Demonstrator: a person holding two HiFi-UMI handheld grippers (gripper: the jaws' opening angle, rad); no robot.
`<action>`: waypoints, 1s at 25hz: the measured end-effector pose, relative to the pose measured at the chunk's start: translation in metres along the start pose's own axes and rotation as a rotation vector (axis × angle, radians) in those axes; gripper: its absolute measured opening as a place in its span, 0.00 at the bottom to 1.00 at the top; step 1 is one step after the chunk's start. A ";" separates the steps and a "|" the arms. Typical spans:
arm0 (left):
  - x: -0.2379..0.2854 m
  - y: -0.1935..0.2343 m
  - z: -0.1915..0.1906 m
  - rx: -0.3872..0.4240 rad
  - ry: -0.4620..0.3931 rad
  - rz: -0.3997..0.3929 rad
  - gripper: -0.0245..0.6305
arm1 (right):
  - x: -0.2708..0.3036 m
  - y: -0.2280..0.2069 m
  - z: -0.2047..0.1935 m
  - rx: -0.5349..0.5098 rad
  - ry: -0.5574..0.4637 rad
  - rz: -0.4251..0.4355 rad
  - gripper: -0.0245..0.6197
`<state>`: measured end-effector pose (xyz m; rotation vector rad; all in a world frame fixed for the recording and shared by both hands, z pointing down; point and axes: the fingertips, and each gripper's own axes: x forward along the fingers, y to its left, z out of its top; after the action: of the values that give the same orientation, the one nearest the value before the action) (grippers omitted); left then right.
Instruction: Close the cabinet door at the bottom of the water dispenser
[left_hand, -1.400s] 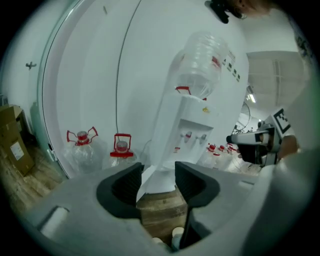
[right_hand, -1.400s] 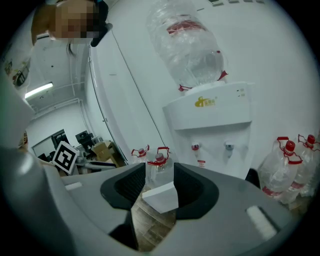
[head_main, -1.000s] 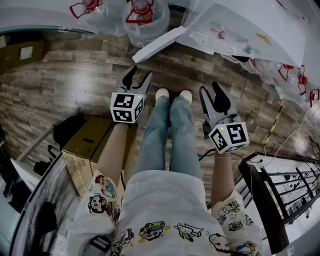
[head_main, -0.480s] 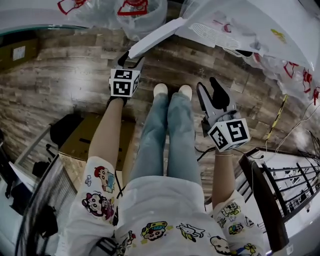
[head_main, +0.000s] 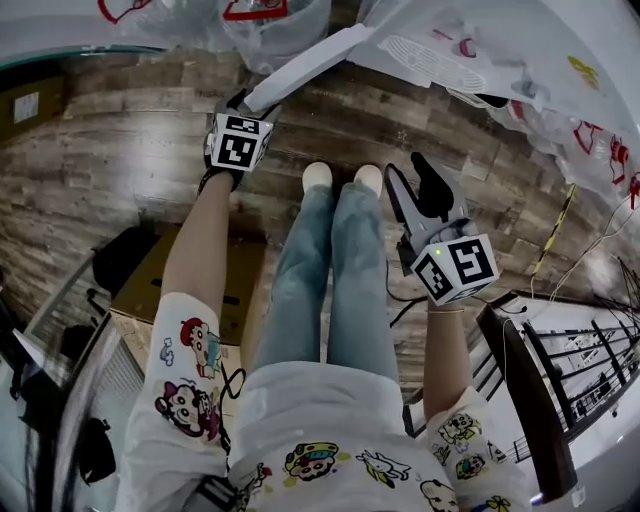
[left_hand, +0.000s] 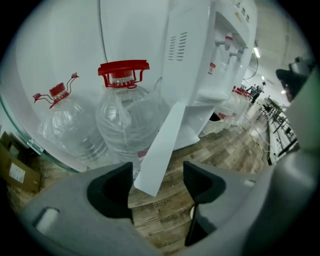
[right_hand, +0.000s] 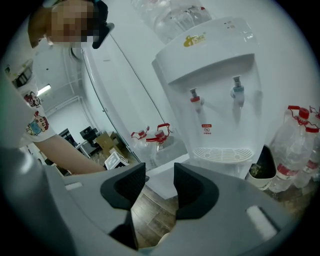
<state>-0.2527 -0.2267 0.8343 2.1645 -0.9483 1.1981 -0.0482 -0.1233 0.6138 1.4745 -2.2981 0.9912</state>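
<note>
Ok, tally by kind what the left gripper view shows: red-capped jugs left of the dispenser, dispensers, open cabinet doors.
Red-capped jugs: 2
Water dispenser: 1
Open cabinet door: 1
Total: 4

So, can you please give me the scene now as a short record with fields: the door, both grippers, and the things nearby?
cabinet door: open, swung out from the base of the white water dispenser
left gripper: jaws wide apart, just been opening; the door's lower free edge stands between them, not clamped
right gripper: open, nothing between its jaws, back from the dispenser
nearby: clear water bottles with red caps beside the dispenser
ground: wooden floor
</note>
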 end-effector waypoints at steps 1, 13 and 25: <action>0.002 0.000 -0.002 0.021 0.014 -0.002 0.52 | 0.001 0.001 -0.002 0.005 0.003 0.003 0.30; 0.017 0.006 -0.026 0.043 0.125 0.031 0.42 | -0.004 -0.006 -0.021 0.044 0.011 0.001 0.30; 0.011 -0.022 -0.042 0.041 0.181 0.054 0.31 | -0.026 -0.011 -0.032 0.078 -0.031 -0.053 0.30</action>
<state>-0.2538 -0.1879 0.8628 2.0317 -0.9168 1.4242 -0.0314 -0.0871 0.6291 1.5842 -2.2527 1.0619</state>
